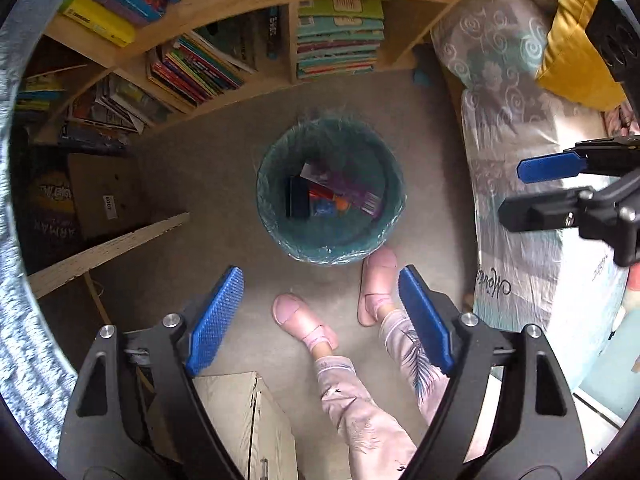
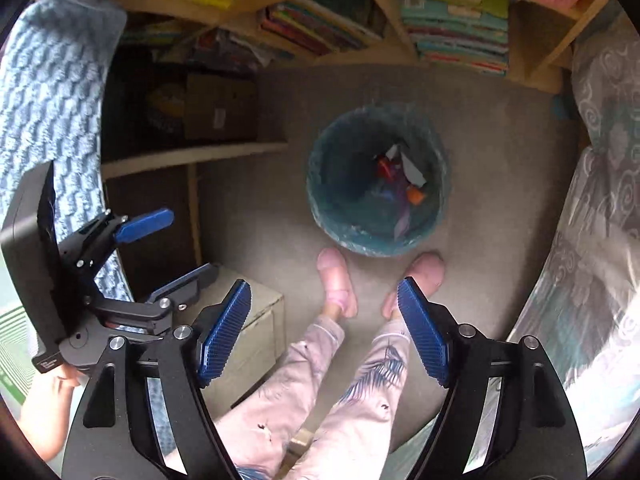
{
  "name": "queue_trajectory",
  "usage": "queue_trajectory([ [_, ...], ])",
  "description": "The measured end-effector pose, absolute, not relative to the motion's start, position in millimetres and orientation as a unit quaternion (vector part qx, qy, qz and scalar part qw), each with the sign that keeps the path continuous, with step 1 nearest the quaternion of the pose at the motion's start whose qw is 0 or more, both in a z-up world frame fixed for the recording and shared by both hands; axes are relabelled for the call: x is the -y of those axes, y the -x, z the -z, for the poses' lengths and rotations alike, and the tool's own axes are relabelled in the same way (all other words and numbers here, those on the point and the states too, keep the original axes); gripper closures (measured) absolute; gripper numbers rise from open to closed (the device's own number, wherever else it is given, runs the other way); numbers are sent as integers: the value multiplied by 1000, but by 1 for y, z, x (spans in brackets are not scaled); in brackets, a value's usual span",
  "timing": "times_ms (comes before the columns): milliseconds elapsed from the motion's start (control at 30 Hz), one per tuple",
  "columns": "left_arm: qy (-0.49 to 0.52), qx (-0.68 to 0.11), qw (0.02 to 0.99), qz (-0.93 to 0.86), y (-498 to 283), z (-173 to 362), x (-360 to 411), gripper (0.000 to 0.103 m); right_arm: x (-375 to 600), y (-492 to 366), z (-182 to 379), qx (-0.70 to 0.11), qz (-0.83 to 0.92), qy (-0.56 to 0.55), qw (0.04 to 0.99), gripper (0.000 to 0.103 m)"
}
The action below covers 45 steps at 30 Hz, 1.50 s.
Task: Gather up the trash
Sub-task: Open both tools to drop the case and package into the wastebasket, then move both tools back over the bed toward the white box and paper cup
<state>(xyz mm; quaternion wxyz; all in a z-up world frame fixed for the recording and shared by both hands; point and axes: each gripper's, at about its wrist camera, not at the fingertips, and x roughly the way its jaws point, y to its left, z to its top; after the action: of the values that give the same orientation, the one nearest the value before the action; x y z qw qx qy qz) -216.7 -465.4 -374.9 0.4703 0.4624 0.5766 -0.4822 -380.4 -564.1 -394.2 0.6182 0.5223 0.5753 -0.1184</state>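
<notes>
**Grey carpet, bin at the feet**

Grey carpet runs between a bed and bookshelves. Nearest, the left gripper and right gripper both gape wide, holding nothing. Past 2 pink slippers stands the round teal bin, plastic-lined, with crumpled colourful wrappers at its bottom.

Trash in bin blurred (items indistinct).
</notes>
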Motion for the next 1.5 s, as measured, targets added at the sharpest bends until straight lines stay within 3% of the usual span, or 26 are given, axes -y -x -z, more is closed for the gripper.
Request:
queue_trajectory([
  [333, -424, -578, 494, 493, 199, 323, 442, 25, 562, 378, 347, -561, 122, -500, 648, 26],
  [633, -341, -536, 576, 515, 169, 192, 374, 25, 532, 334, 224, -499, 69, -427, 751, 22],
  [767, -299, -514, 637, 491, 132, 139, 324, 18, 512, 290, 168, -480, 36, -372, 794, 19],
  [967, -256, -498, 725, 401, 53, 92, 241, 17, 468, 203, 101, -464, -29, -289, 837, 15],
  [1133, -224, -496, 780, 309, -21, 68, 170, 15, 425, 133, 64, -459, -75, -230, 855, 14],
  [1233, -220, -481, 803, 274, -60, 57, 135, 9, 395, 89, 48, -459, -100, -198, 860, 14],
  [1500, -212, -462, 843, 174, -140, 42, 75, 8, 323, -22, 22, -464, -152, -128, 864, 14],
])
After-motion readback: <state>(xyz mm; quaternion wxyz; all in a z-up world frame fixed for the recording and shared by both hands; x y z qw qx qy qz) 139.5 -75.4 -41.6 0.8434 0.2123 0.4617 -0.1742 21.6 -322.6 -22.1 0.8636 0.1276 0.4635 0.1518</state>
